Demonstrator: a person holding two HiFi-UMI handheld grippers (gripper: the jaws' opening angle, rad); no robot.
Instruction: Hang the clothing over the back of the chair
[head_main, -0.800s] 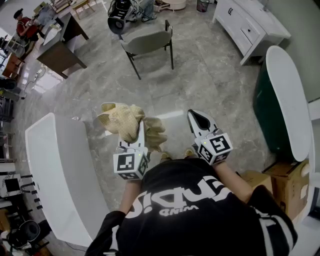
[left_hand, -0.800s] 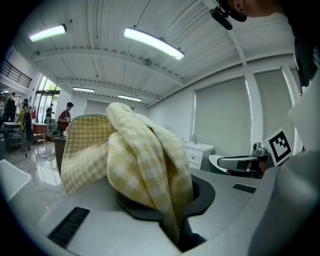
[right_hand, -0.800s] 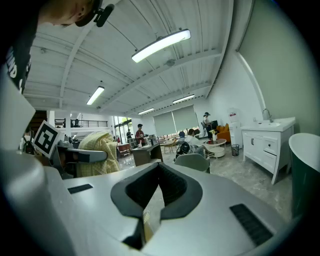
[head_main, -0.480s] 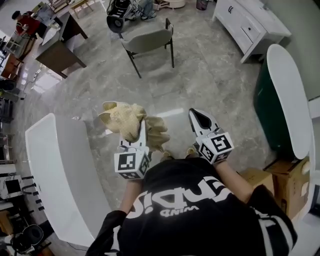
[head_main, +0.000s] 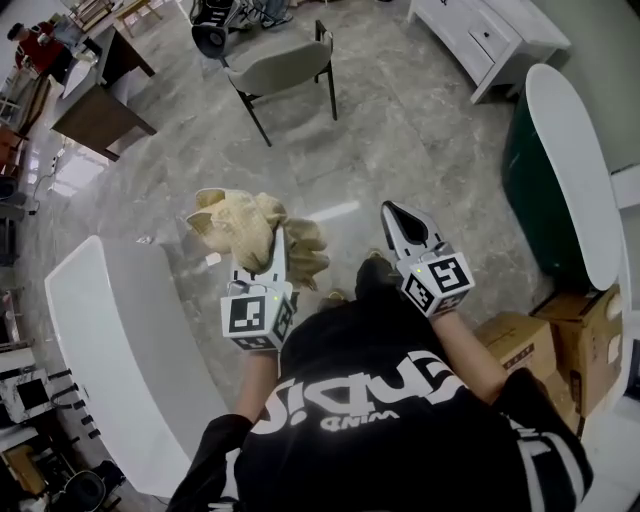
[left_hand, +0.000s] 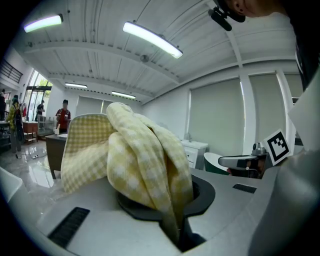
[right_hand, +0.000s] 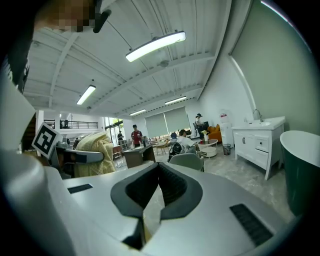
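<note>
- Head view: the grey chair (head_main: 280, 65) stands on the marble floor (head_main: 400, 130), its back bare.
- The yellow-checked clothing (head_main: 240, 225) is bunched in the air, well apart from the chair, on the side nearer the person (head_main: 400, 440).
- The left gripper (head_main: 277, 252) is well short of the chair. Left gripper view shows its jaws pinched tight on a fold of the clothing (left_hand: 135, 160), which piles up over the left gripper (left_hand: 176, 232).
- The right gripper (head_main: 393, 214) is also well short of the chair, beside the clothing and not touching it.
- Right gripper view shows the right gripper (right_hand: 156, 167) with its jaws drawn together at the tips and nothing between them. The chair (right_hand: 187, 161) stands beyond them, with the clothing (right_hand: 95, 150) off to one side.
</note>
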